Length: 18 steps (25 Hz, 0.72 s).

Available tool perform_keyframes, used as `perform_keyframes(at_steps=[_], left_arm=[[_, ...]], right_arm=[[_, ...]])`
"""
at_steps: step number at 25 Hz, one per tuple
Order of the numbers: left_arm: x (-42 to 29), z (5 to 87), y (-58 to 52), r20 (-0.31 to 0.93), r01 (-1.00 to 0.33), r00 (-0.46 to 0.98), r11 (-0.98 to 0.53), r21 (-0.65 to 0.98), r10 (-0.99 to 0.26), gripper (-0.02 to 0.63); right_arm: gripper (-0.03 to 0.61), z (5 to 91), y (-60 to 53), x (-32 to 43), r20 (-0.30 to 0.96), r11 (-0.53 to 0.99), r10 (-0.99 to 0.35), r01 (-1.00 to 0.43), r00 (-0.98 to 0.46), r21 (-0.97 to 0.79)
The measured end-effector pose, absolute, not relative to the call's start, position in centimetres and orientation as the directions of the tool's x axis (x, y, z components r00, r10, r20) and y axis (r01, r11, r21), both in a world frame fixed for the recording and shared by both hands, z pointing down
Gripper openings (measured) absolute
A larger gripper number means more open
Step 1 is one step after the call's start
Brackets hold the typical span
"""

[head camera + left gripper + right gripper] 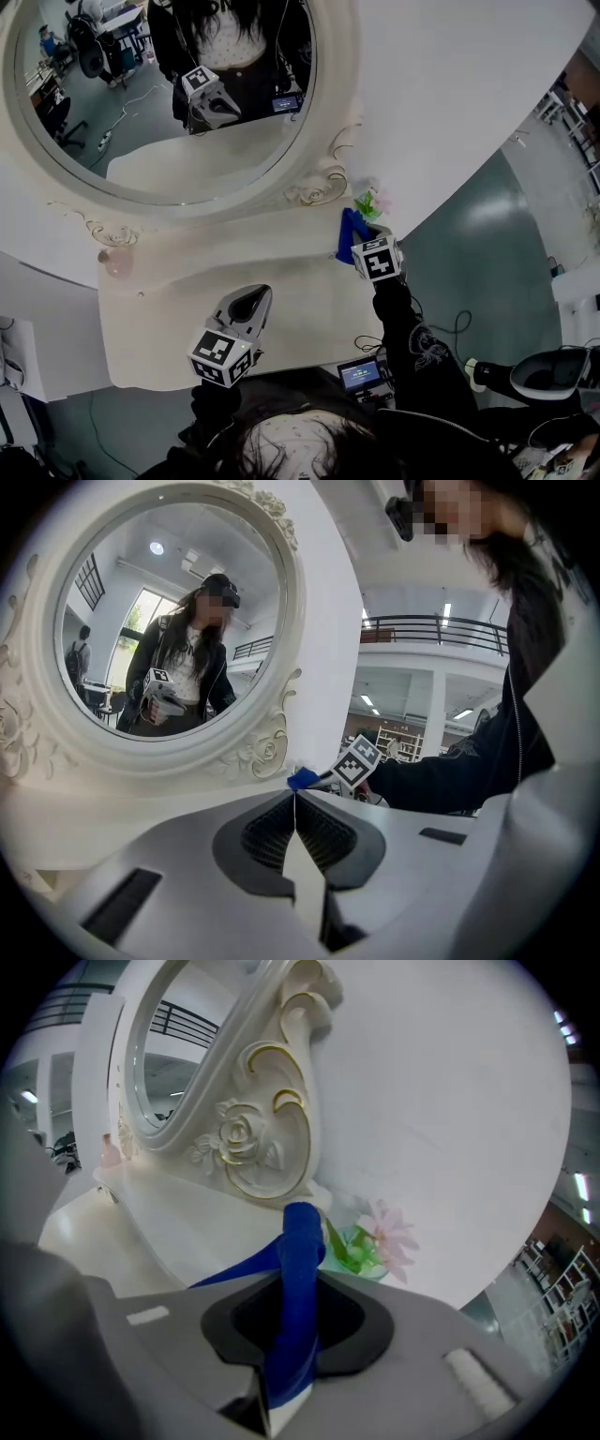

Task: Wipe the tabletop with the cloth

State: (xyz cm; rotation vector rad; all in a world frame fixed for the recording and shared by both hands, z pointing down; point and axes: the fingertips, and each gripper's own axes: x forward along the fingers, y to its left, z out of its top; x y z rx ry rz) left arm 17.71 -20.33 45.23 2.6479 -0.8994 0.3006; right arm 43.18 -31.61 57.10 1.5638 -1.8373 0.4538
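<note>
A blue cloth (352,228) (298,1279) is pinched in my right gripper (367,246) (292,1283), which is shut on it at the right end of the cream tabletop (187,309), close to the mirror's base. The cloth sticks up past the jaws and a fold trails down to the left onto the table. From the left gripper view the cloth (302,779) is a small blue spot beside the right gripper's marker cube. My left gripper (246,305) (294,799) is shut with nothing in it, over the front middle of the tabletop.
A large round ornate mirror (169,103) (150,639) stands along the back of the table. A small pink flower in a green pot (372,201) (375,1241) sits at the table's right end just beyond the cloth. A pale pink object (116,262) rests at the left.
</note>
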Motion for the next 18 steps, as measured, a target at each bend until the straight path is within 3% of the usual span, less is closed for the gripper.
perform_keyframes(at_steps=[7, 11, 18], left_arm=[[15.4, 45.2, -20.5, 0.298, -0.651, 0.755, -0.723, 0.234, -0.584, 0.002], [12.9, 45.4, -20.3, 0.302, -0.674, 0.735, -0.700, 0.234, -0.607, 0.002], [7.0, 45.9, -19.7, 0.310, -0.698, 0.713, -0.675, 0.239, -0.628, 0.002]], right_arm=[[0.072, 57.2, -31.6, 44.7, 0.689, 0.173, -0.725, -0.969, -0.003, 0.178], [0.072, 57.1, -31.1, 44.8, 0.704, 0.082, -0.710, -0.992, 0.009, 0.095], [0.074, 54.5, -29.2, 38.9, 0.675, 0.089, -0.735, -0.996, -0.070, -0.006]])
